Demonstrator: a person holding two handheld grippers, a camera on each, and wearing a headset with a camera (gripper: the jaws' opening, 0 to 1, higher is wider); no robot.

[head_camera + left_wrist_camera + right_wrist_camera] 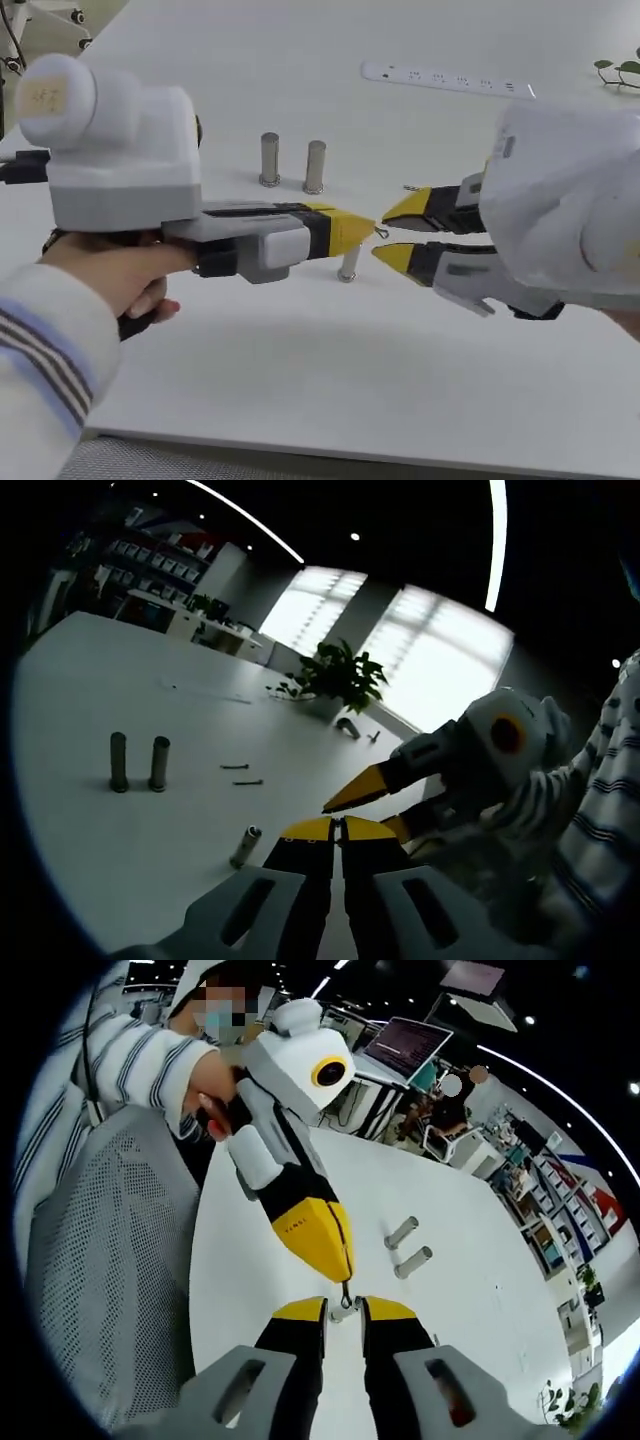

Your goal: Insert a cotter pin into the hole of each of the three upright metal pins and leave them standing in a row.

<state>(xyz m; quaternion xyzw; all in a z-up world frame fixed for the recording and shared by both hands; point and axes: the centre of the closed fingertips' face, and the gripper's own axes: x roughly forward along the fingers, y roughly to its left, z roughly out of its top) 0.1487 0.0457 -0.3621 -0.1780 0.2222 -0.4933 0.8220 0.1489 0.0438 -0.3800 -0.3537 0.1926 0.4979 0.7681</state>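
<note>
Carefully, the left gripper (371, 231), fingers clamped on a cotter pin (345, 1307), presents it between the right gripper's (380, 237) parted fingers, apparently for a regrip before insertion.

Nothing is showing clearly enough to be read. In the right gripper view, a short line of small dark lettering (297, 1226) is running along the yellow tip cover of the white and grey left gripper (346, 1272), but it is blurring into unreadable marks. The lit rectangular monitor screen (408, 1045) far behind is displaying content too small to make out.
</note>
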